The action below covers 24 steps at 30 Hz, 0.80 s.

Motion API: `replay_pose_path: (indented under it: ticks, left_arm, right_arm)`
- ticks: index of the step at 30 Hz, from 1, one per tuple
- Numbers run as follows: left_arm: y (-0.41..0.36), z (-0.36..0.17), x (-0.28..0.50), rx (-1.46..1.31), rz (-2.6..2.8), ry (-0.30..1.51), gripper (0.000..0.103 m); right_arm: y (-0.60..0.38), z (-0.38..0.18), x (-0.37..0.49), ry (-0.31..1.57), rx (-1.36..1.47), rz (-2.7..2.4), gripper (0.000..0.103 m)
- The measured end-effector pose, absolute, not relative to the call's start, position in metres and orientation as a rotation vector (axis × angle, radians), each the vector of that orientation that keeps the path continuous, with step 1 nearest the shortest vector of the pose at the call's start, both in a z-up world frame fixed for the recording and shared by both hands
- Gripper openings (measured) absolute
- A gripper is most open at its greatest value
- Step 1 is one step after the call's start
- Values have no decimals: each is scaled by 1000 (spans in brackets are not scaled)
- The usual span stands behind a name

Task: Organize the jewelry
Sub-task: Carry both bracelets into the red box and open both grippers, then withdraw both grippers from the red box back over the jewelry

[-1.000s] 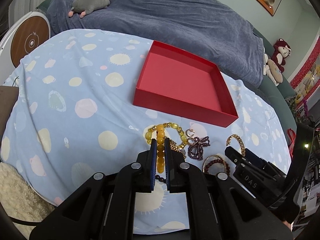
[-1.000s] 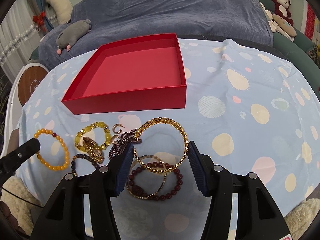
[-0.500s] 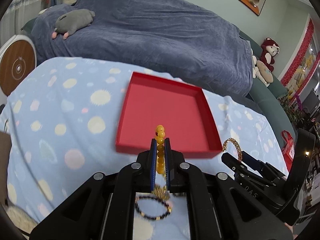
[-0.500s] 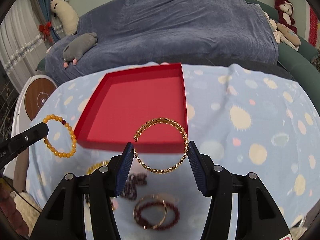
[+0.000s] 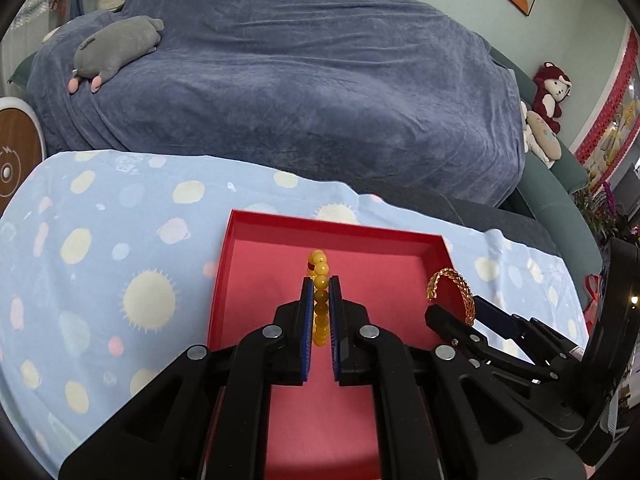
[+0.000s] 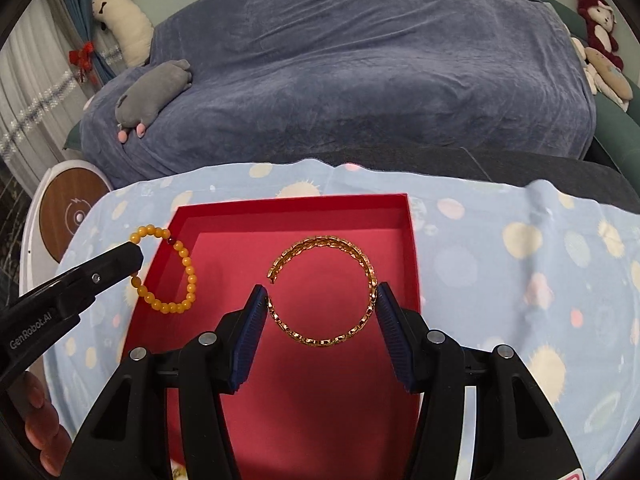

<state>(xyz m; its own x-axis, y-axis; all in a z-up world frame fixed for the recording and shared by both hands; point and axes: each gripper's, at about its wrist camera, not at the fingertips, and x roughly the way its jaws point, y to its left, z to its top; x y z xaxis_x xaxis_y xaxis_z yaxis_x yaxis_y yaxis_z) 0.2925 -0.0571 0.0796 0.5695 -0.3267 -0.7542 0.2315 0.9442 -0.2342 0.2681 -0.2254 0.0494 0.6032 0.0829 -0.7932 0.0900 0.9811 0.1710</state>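
A red open box (image 5: 360,420) (image 6: 312,420) lies on the spotted blue cloth. My left gripper (image 5: 320,294) (image 6: 134,254) is shut on a yellow bead bracelet (image 5: 319,276) (image 6: 186,276) and holds it edge-on above the box's left part. My right gripper (image 6: 320,300) (image 5: 456,308) is shut on a gold chain bangle (image 6: 340,244) (image 5: 450,278), pinched across its width, held above the box's middle. The other jewelry is out of view below the grippers.
The blue cloth (image 5: 100,280) (image 6: 540,280) covers the table on both sides of the box. Behind it is a sofa under a dark blue blanket (image 5: 300,80) with a grey plush toy (image 5: 116,48). A round white and wood device (image 6: 68,204) stands at the left.
Both grippers have lifted their bracelets off the cloth and carried them forward. They now hang over the red box; the remaining jewelry has dropped out of view.
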Motion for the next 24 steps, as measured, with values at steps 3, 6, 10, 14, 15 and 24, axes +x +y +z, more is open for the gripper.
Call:
replay_pose_path:
  ticks: [3,6,10,14,15,24]
  left_arm:
    - [-65,66,313,-89,-325,930,7]
    - [-68,54,328,-73,-318,951,7]
    - [-64,40,343,-100,-288,981,8]
    - [-50,37,344,-132,-234,973,44]
    - [-44,41,341,-139,-217,949,47]
    - [4,77,291,-196,-184,874,57]
  right_arm:
    - [-224,40,289,950,189,-3,53]
    - [-221,30,306,979,163,0,54]
    - [-217,22,317,984,97,-23,56]
    - [-217,25,313,954,71,-39,66]
    - [-219,28,309,943,78,-41,66]
    - [-233,69,240,856,180,-37,66]
